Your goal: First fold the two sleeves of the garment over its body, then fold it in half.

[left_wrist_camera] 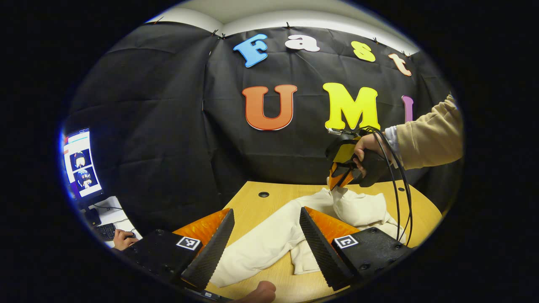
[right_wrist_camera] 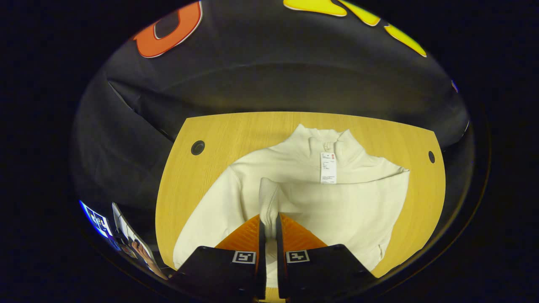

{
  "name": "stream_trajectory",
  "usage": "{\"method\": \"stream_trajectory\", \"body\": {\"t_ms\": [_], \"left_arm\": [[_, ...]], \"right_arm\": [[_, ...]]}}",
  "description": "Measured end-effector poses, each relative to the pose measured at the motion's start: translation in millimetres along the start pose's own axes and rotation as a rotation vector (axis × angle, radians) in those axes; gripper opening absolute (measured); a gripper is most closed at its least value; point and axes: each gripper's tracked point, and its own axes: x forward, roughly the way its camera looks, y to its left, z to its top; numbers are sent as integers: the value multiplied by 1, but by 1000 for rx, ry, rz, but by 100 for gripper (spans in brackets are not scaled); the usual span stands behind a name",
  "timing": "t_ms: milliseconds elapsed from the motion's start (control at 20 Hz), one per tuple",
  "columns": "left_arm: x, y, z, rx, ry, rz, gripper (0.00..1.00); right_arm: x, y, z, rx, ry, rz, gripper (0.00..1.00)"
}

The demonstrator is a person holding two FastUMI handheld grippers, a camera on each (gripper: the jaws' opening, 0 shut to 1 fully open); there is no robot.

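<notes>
Right gripper view: the right gripper [right_wrist_camera: 268,225] pinches a sleeve cuff [right_wrist_camera: 268,198] over the cream sweatshirt [right_wrist_camera: 337,202] on the wooden table [right_wrist_camera: 202,181]; likely sleeve-folding, so lay it flat across the body; the left gripper [left_wrist_camera: 265,235] hangs spread, grasping nothing; the other sleeve [left_wrist_camera: 261,240] lies outstretched; cables [left_wrist_camera: 398,185] dangle nearby.

No text can be read with certainty. The white rectangular care label [right_wrist_camera: 328,167] sewn inside the collar of the cream long-sleeved fabric garment [right_wrist_camera: 337,202] carries printing too small to read. Small square black-and-white coded markers [left_wrist_camera: 188,243] stand on the gripper bodies.
</notes>
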Motion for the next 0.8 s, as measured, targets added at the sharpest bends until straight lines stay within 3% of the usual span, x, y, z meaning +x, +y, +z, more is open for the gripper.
{"method": "stream_trajectory", "body": {"t_ms": [300,550,750,800], "left_arm": [[-6,26,-20,14,24,40,99],[-18,38,-37,14,51,74,99],[-23,43,-45,-9,69,88,99],[-23,43,-44,-8,68,90,99]], "right_arm": [[53,50,-7,-15,15,15,11],[74,55,-12,-25,15,-36,9],[74,63,-12,2,16,14,20],[74,63,-12,6,12,13,19]]}}
